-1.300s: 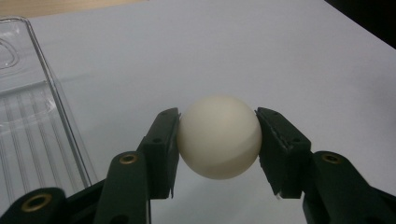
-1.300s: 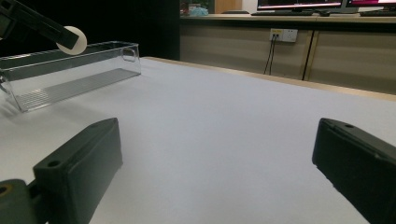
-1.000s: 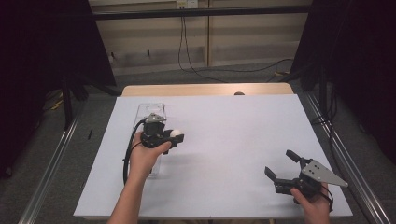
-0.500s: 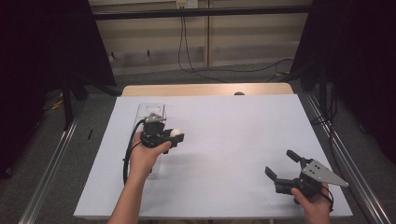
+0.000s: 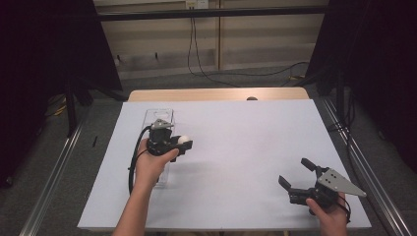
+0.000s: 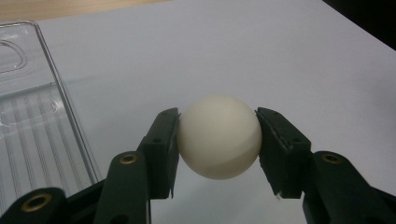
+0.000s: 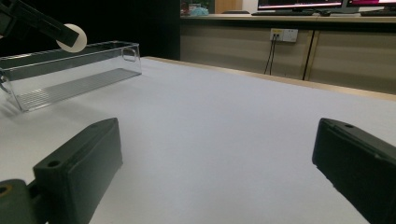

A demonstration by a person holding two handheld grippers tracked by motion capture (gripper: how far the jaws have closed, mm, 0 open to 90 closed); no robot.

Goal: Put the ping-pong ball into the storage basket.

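On the white table (image 5: 236,147), the clear tray (image 5: 160,118) lies lengthwise, front to back.

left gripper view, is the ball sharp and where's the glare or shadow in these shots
Left gripper view: the white ball is sharp, evenly lit, shaded underneath. Right gripper view: its own jaws are soft, and the clear tray catches glints along its rim. High view: the table sheet is bright, its surroundings dark.

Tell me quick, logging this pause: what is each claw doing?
Left claw: closed on the white ball.
Right claw: open, holding nothing.
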